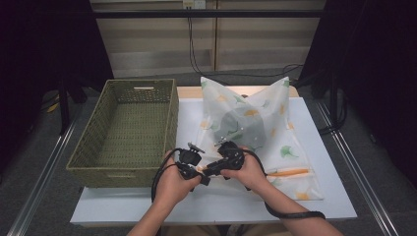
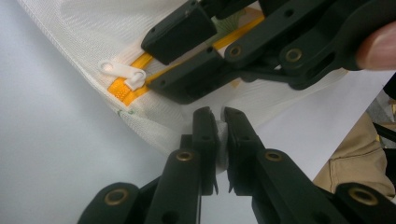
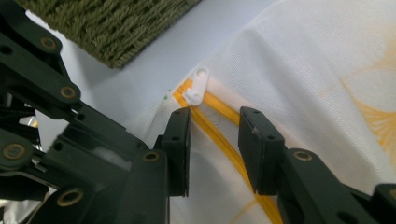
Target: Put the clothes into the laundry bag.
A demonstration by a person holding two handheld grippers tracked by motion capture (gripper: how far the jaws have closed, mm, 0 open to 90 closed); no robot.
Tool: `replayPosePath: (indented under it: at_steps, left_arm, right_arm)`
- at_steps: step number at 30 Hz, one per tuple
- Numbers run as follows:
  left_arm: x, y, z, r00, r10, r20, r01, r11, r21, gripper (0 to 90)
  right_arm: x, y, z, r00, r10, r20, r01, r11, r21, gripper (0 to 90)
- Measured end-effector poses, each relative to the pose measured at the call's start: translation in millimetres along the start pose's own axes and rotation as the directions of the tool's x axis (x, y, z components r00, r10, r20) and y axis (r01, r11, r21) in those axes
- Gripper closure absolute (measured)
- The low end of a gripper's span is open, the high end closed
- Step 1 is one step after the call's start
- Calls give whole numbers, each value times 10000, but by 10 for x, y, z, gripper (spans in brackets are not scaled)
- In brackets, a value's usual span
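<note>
White bench (image 1: 196,196) carries a mesh laundry bag (image 1: 255,123) at frame centre. Left gripper (image 2: 219,122) is clenched on the bag's corner. Right gripper (image 3: 214,122), jaws released, should close squarely on the white zipper pull (image 3: 196,86) just above, then draw along the orange zipper (image 3: 224,140).

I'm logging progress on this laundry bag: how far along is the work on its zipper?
Done: the left gripper is shut on the mesh bag's corner, bracing it. In hand: the right gripper straddles the orange zipper just short of the white pull tab, jaws apart and not gripping it. Left: gripping the tab and sliding it along; the bag sits beside the woven basket.
</note>
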State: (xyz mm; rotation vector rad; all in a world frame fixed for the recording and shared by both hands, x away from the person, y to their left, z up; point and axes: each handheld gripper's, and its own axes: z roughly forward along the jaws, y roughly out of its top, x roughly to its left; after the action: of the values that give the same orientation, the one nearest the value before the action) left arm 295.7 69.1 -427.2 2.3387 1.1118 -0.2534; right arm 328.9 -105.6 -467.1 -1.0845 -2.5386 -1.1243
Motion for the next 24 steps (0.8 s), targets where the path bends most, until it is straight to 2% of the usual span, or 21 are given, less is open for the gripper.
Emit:
replayPosePath:
  at_steps: [3, 4, 7, 10, 12, 16, 18, 21, 24]
  left_arm:
    - [3, -1, 1, 10000, -1, 16, 1, 10000, -10, 835]
    - [6, 0, 0, 10000, 4, -1, -4, 10000, 45, 835]
    - [8, -2, 12, 10000, -28, 12, 28, 10000, 54, 833]
    - [16, -5, 19, 10000, -90, 13, 90, 9999, 78, 830]
    - [15, -5, 19, 10000, -97, -4, 97, 9999, 115, 827]
    - [13, -6, 21, 9999, -146, 38, 145, 9998, 130, 821]
    - [16, -6, 21, 9998, -165, 60, 164, 9998, 110, 804]
    - [20, -4, 8, 9995, -264, 157, 263, 9996, 79, 753]
    - [20, 8, -30, 9992, -362, 195, 364, 9993, -95, 634]
  right_arm:
    - [-4, -14, 23, 9999, 112, -80, -110, 9998, 175, 699]
    - [-17, -17, 35, 9999, -67, -77, 69, 9997, 220, 724]
    - [-24, -20, 59, 9999, -110, -113, 115, 9986, 517, 788]
    - [-26, -17, 62, 9997, -87, -234, 101, 9981, 607, 898]
    - [-23, -10, 57, 9996, 4, -269, 15, 9975, 709, 900]
    - [-1, -2, 41, 9990, -395, -203, 408, 9966, 720, 900]
    - [14, 2, 27, 9991, -371, -219, 387, 9963, 766, 900]
    - [11, 3, -14, 9986, -520, -28, 521, 9954, 799, 900]
    - [-10, -3, -72, 9988, -480, 23, 477, 9963, 712, 900]
